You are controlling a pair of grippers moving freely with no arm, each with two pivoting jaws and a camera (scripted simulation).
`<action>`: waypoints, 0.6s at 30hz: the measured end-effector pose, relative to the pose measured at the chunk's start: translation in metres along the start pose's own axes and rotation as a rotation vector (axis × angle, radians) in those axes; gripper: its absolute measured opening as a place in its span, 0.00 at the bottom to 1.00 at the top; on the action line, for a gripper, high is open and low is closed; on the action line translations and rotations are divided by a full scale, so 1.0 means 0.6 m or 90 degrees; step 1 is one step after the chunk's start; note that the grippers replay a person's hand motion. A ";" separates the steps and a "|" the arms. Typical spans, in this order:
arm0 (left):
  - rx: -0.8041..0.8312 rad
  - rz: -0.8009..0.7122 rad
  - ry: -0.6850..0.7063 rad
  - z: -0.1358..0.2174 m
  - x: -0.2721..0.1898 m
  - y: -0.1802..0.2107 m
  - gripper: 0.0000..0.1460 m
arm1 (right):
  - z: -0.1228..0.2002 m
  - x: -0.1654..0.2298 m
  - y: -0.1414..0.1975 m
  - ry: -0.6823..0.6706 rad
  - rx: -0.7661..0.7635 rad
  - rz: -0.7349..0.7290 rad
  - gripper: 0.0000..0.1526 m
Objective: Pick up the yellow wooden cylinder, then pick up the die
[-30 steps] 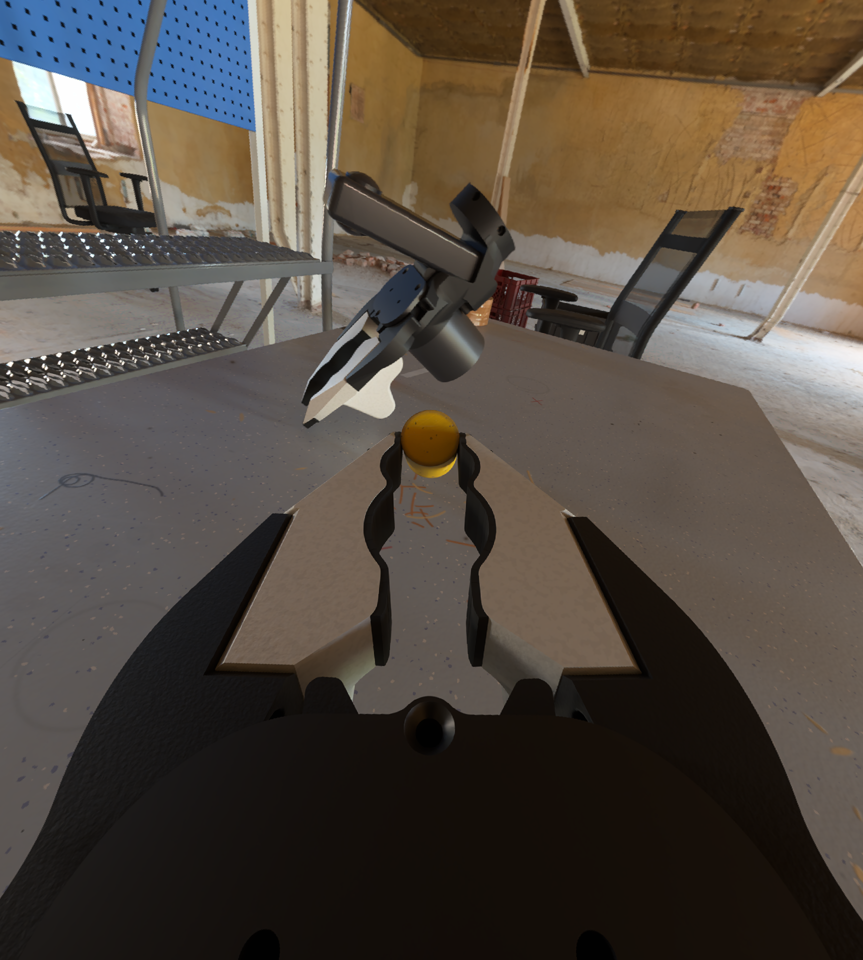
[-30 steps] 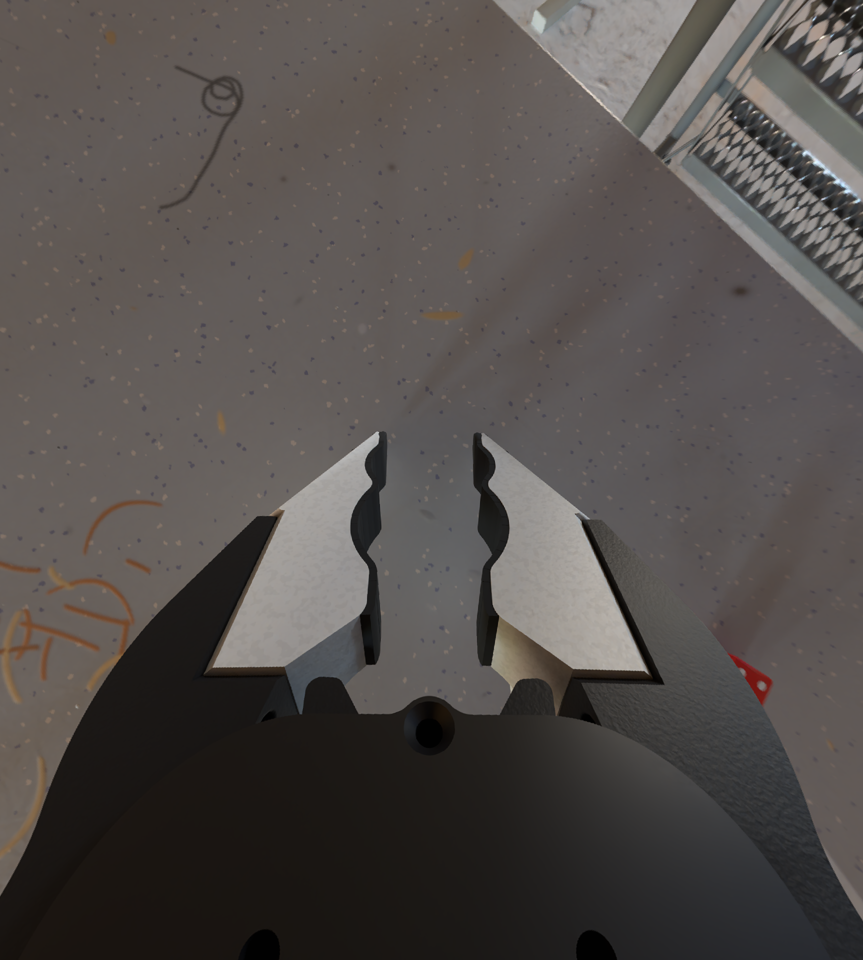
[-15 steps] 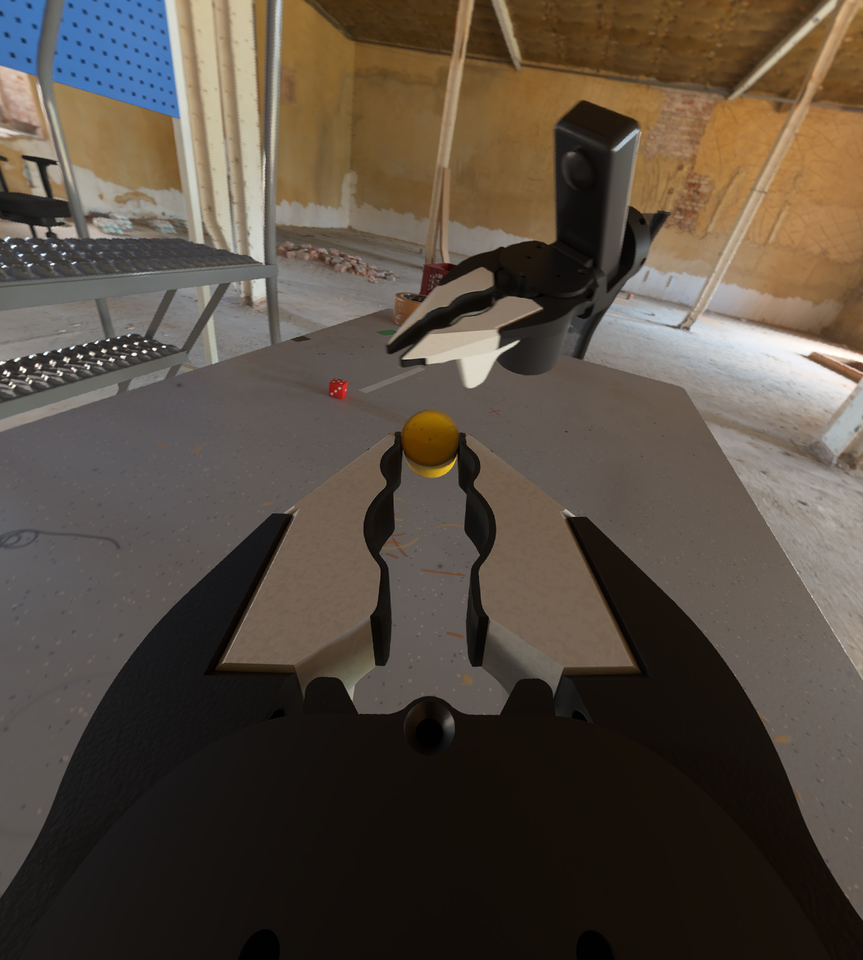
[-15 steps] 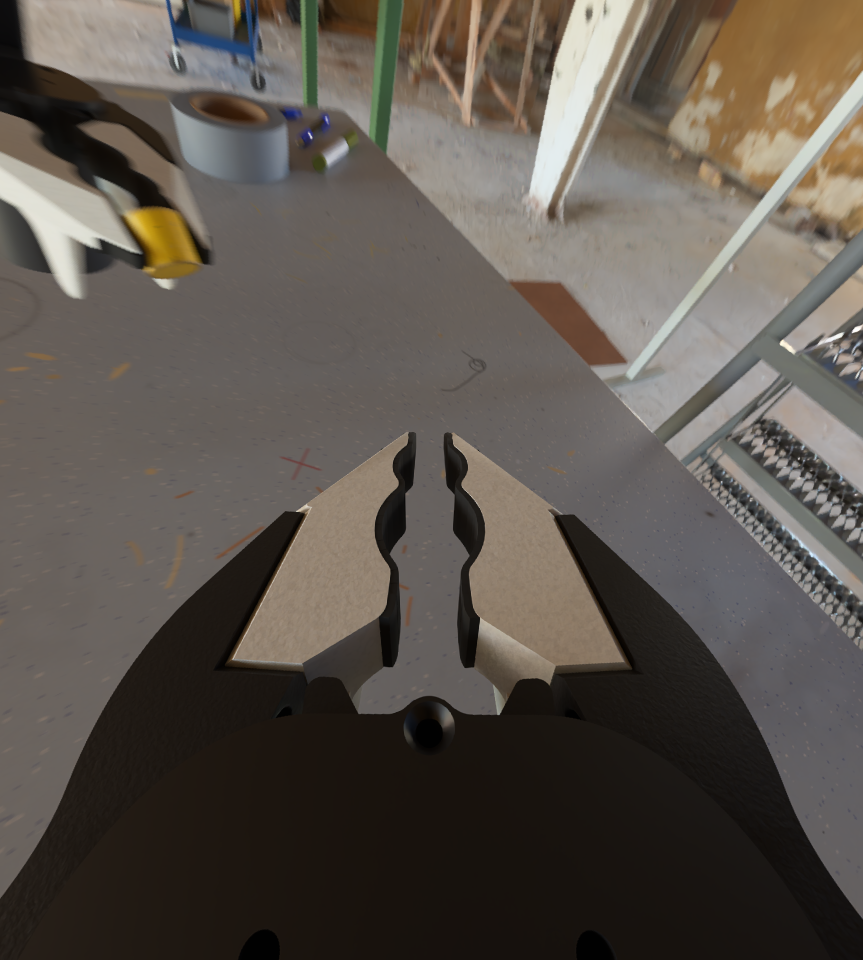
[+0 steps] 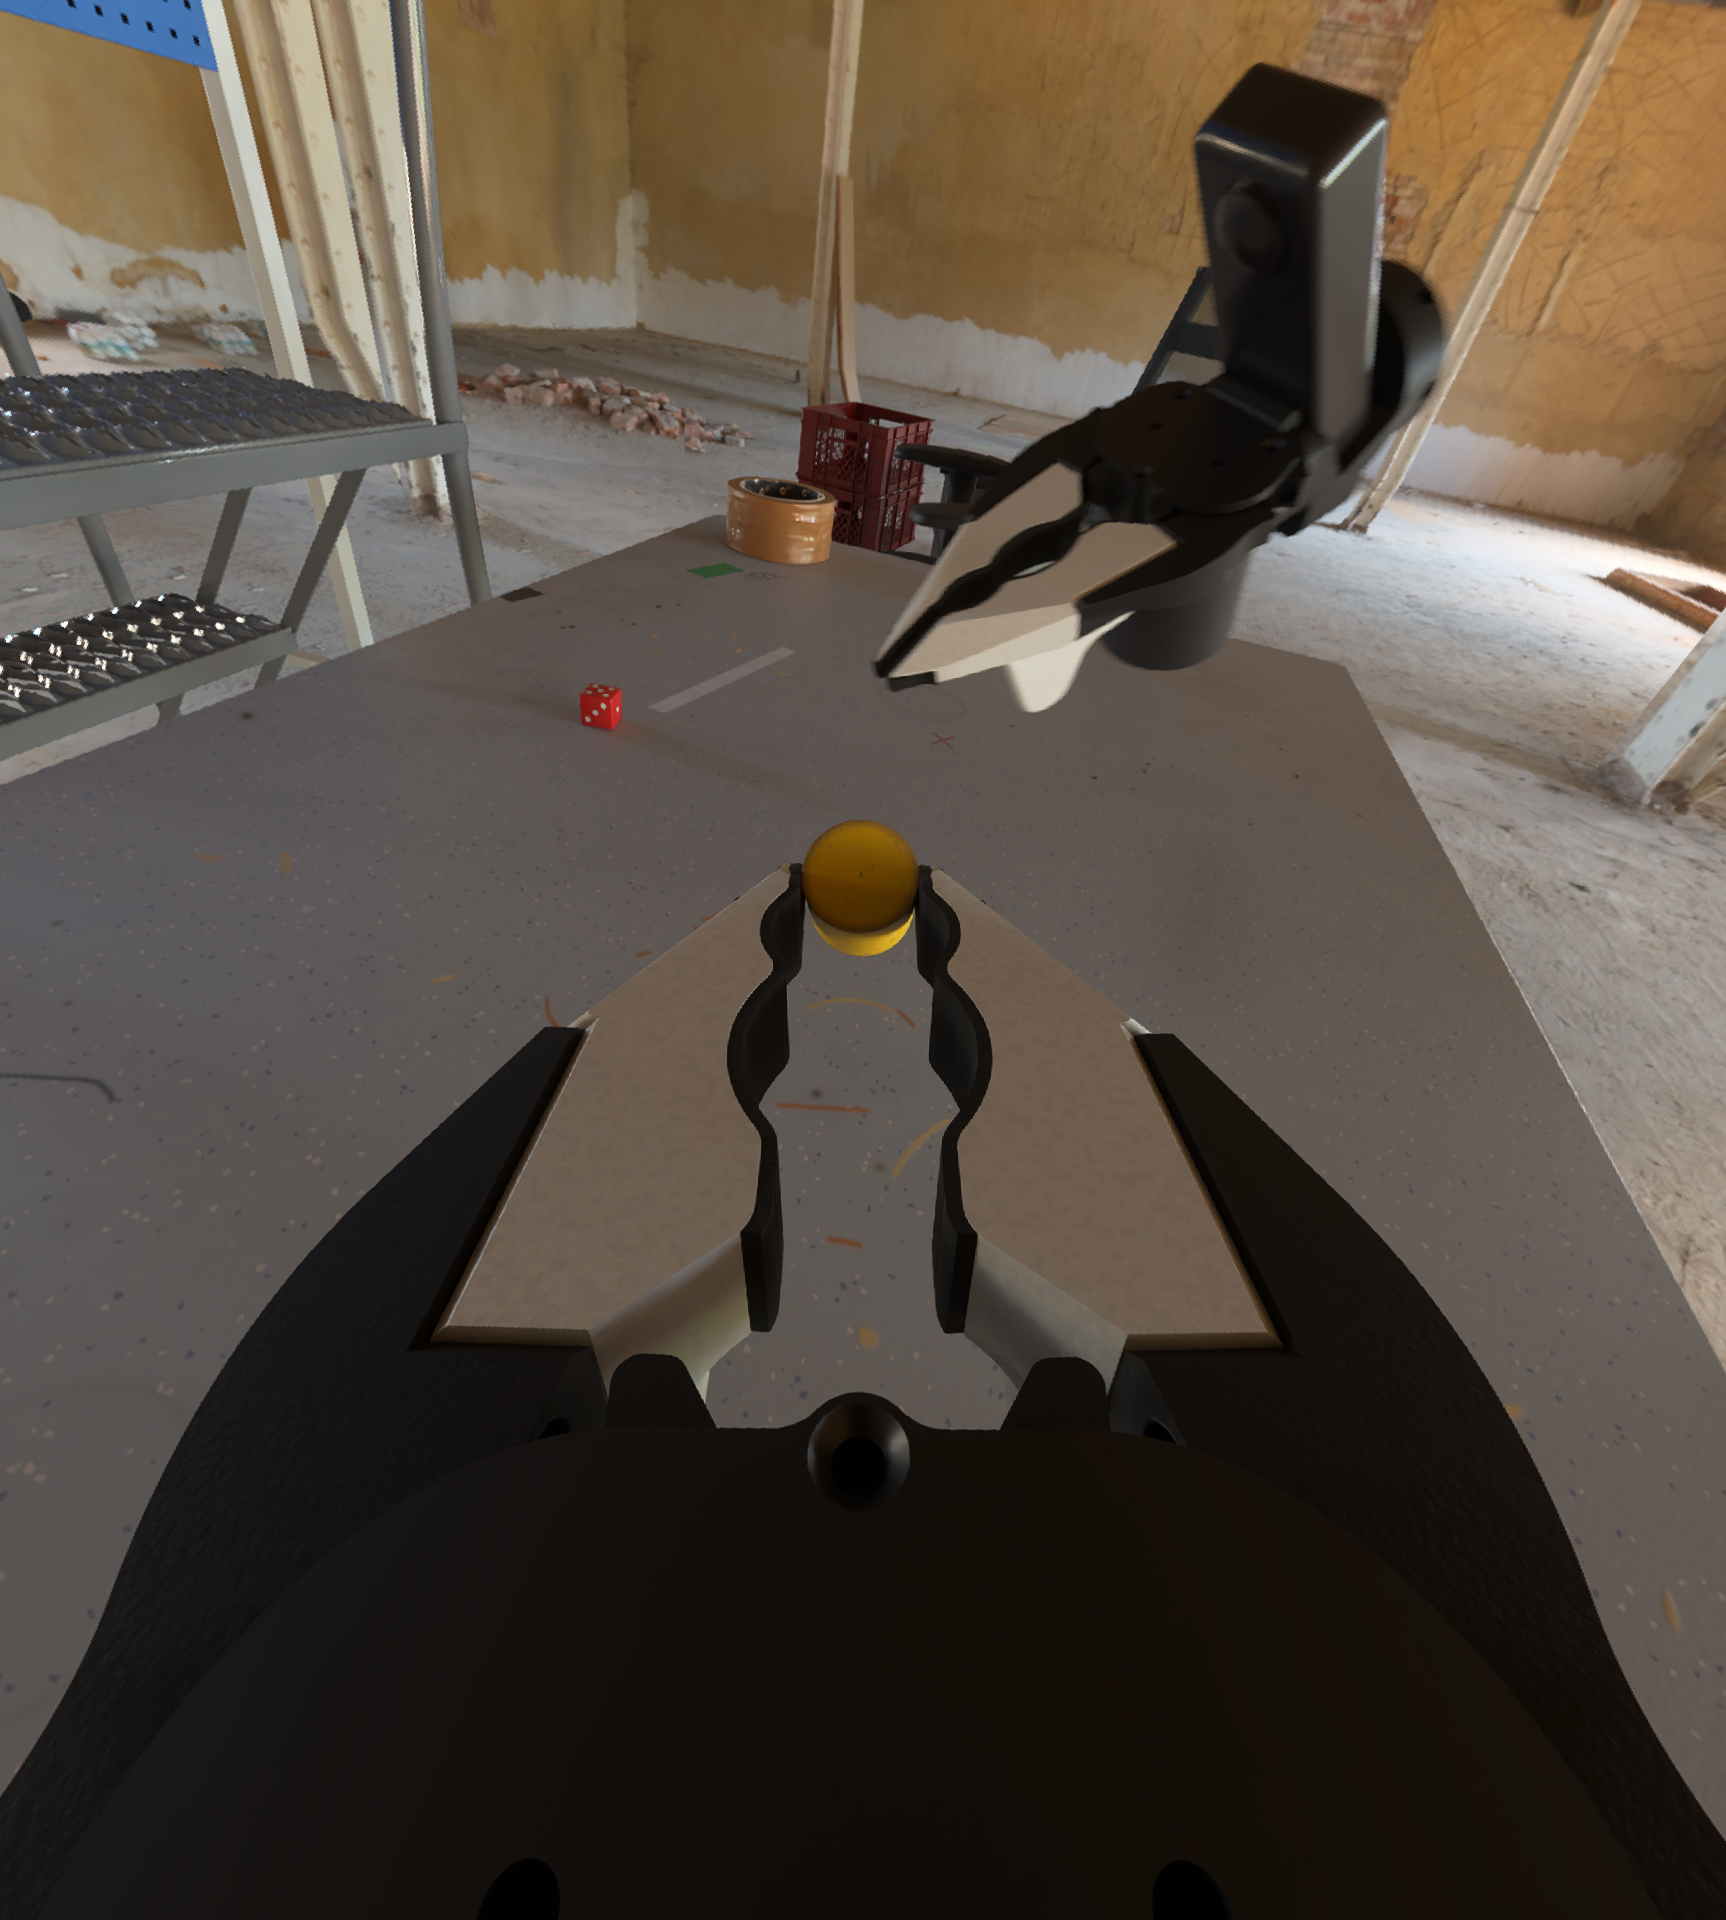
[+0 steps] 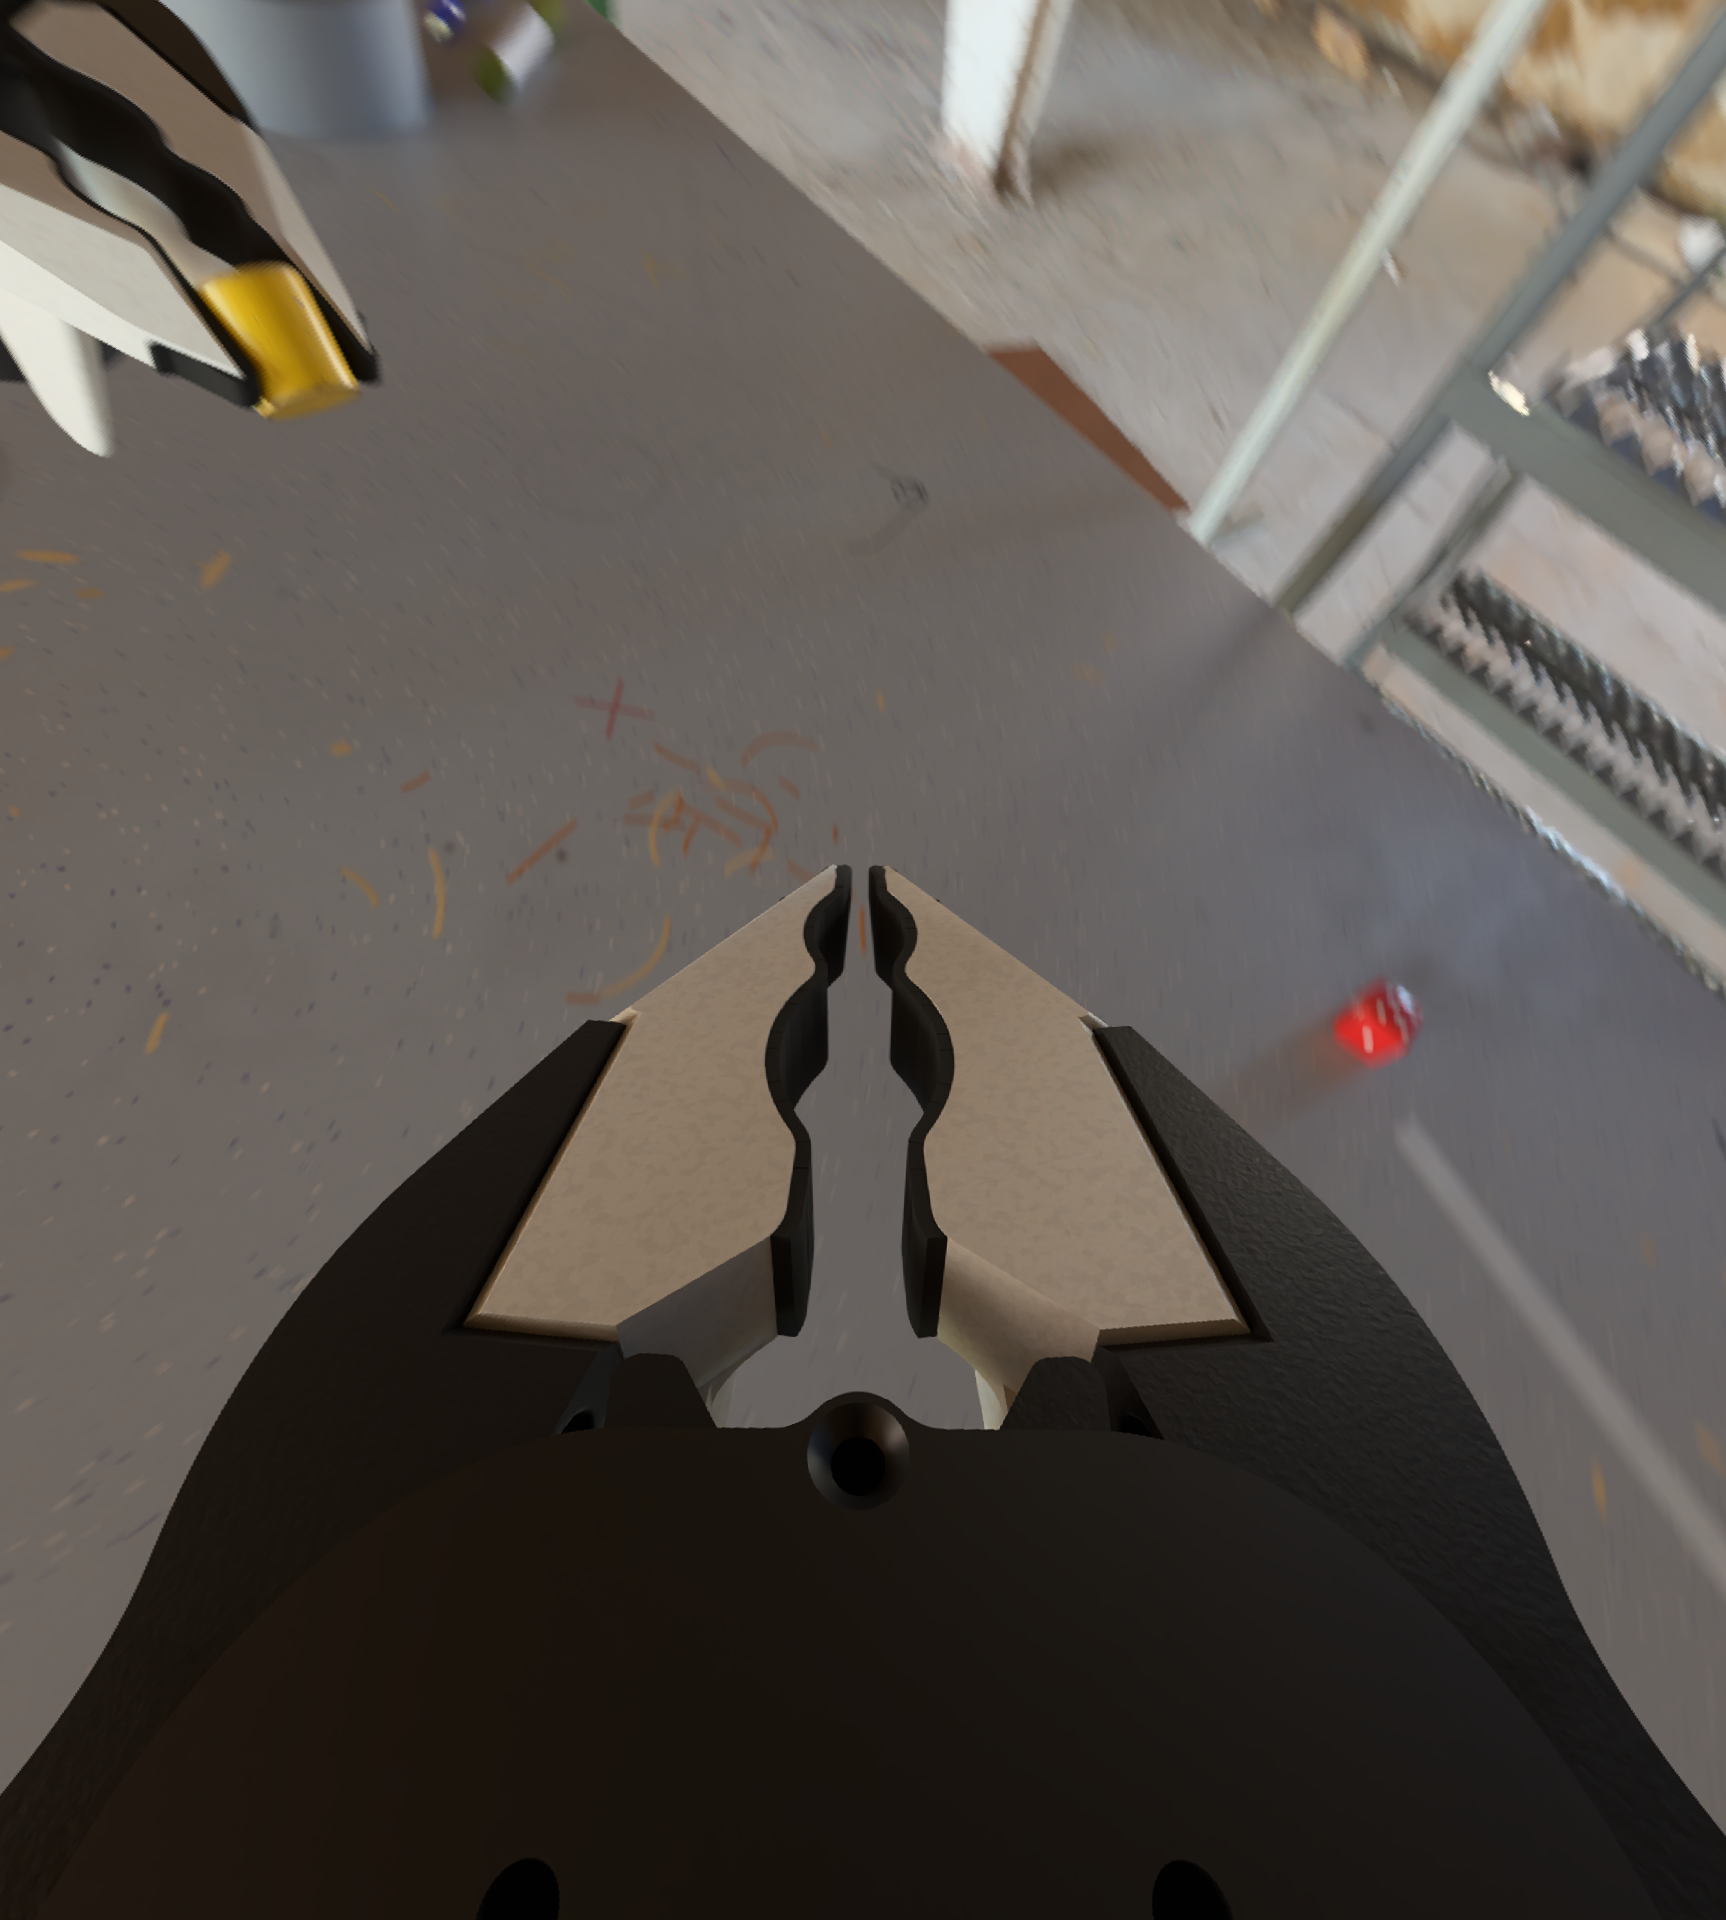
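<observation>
My left gripper (image 5: 858, 883) is shut on the yellow wooden cylinder (image 5: 858, 896) and holds it above the grey table (image 5: 215, 987). It shows too in the right wrist view (image 6: 303, 358), with the cylinder (image 6: 282, 338) at its tips. The red die (image 5: 600, 707) sits on the table, far left of centre; in the right wrist view it (image 6: 1375, 1022) is blurred, at the right. My right gripper (image 6: 859, 883) is shut and empty, in the air over the table. In the left wrist view it (image 5: 890, 670) hovers right of the die.
A brown tape roll (image 5: 781, 518) stands at the table's far edge. A grey tape roll (image 6: 339, 62) and small batteries (image 6: 516, 42) lie at the other end. A metal shelf rack (image 5: 111, 436) stands left of the table. A red crate (image 5: 864, 457) is on the floor.
My right gripper has closed its jaws further and swung, so the die has come into its view. My left gripper has kept the cylinder and moved a little.
</observation>
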State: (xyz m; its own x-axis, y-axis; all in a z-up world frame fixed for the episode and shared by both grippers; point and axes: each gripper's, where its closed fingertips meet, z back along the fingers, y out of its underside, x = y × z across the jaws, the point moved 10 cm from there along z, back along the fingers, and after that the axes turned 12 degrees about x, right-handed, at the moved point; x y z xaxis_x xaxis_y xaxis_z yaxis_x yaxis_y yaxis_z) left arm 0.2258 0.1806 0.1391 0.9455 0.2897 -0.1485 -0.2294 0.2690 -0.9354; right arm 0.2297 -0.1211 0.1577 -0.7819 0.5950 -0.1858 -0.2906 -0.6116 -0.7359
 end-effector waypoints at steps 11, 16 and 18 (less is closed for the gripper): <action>-0.063 0.044 -0.004 0.008 0.018 0.037 0.14 | -0.027 0.023 0.056 0.111 0.070 -0.178 0.23; -0.072 0.043 -0.010 0.013 0.020 0.040 0.14 | -0.065 -0.044 0.032 0.182 0.075 -0.213 0.27; -0.076 0.046 -0.006 0.011 0.019 0.042 0.14 | -0.082 -0.079 0.024 0.227 0.095 -0.219 0.28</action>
State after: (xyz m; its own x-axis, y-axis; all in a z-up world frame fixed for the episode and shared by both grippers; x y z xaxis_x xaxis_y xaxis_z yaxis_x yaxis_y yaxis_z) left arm 0.2294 0.1970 0.1157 0.9252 0.3128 -0.2147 -0.2671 0.1354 -0.9541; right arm 0.2897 -0.1326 0.1237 -0.3981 0.8999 -0.1783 -0.5943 -0.4010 -0.6972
